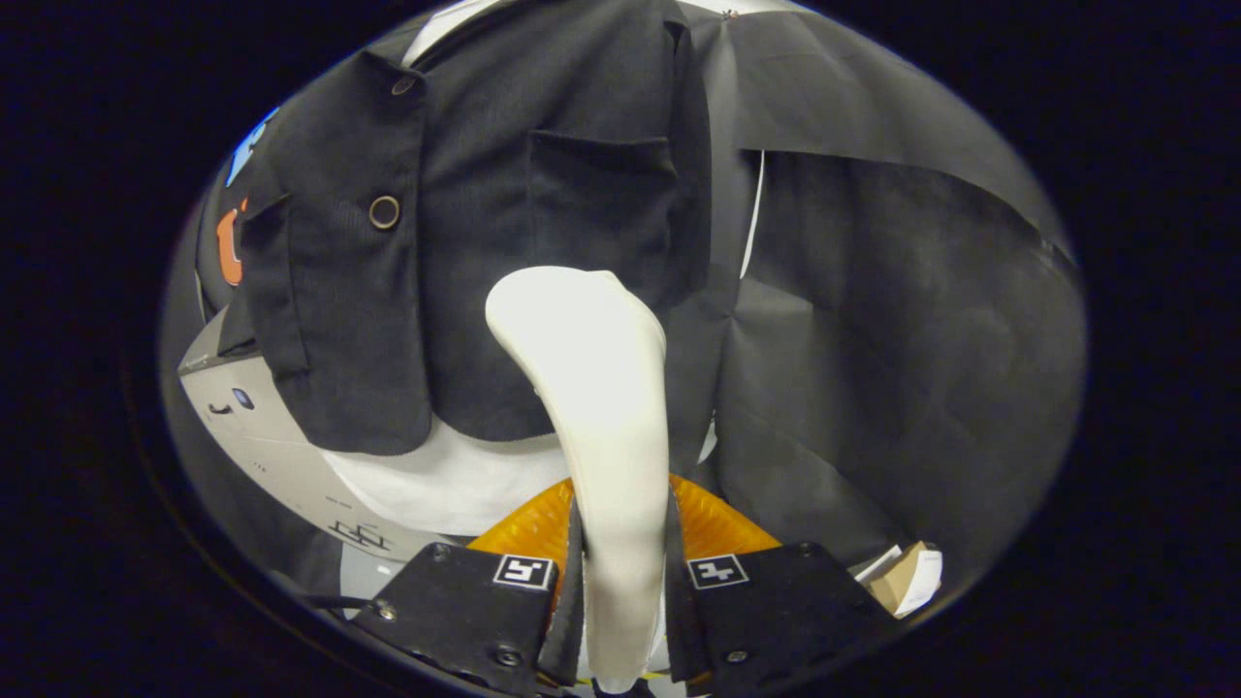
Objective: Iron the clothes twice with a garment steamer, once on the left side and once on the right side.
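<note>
1. The gripper (pixel 620 572) pinches the white garment steamer (pixel 596 407) between both fingers.
2. The steamer rises straight ahead of the fingers, its head against the dark jacket (pixel 465 223).
3. The jacket hangs beyond the gripper, over a white garment (pixel 446 485).

White steamer (pixel 591 388) between the gripper (pixel 620 582) fingers; beyond them a black jacket (pixel 485 194) with a brass-ringed button (pixel 384 212), white cloth (pixel 446 485) beneath.
</note>
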Demonstrator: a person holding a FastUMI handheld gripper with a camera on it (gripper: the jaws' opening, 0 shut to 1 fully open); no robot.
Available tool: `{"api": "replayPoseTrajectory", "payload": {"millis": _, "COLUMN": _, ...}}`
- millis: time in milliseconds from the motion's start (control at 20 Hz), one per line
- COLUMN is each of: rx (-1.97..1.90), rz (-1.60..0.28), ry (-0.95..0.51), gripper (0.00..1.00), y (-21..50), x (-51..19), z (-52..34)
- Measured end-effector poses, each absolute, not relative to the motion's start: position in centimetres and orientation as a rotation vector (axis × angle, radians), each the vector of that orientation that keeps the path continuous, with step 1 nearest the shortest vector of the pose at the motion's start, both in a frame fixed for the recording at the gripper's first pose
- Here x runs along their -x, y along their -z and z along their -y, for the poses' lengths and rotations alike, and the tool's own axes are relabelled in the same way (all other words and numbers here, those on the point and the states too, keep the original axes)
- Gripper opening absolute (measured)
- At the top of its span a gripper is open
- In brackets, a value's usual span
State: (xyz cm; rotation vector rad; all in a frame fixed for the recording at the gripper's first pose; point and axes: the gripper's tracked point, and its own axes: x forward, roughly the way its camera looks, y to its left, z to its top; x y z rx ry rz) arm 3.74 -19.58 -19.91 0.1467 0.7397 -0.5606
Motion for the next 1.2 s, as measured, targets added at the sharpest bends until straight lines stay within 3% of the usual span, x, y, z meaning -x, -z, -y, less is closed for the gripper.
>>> {"api": "replayPoseTrajectory", "payload": {"millis": 700, "rx": -0.143, "rz": -0.832, "ry": 0.551, "gripper": 0.37, "y": 23.6, "x": -3.0, "z": 17.0}}
{"api": "replayPoseTrajectory", "payload": {"millis": 1200, "rx": -0.169, "rz": -0.65, "ry": 0.524, "gripper": 0.37, "y": 15.2, "x": -1.3, "z": 13.0}}
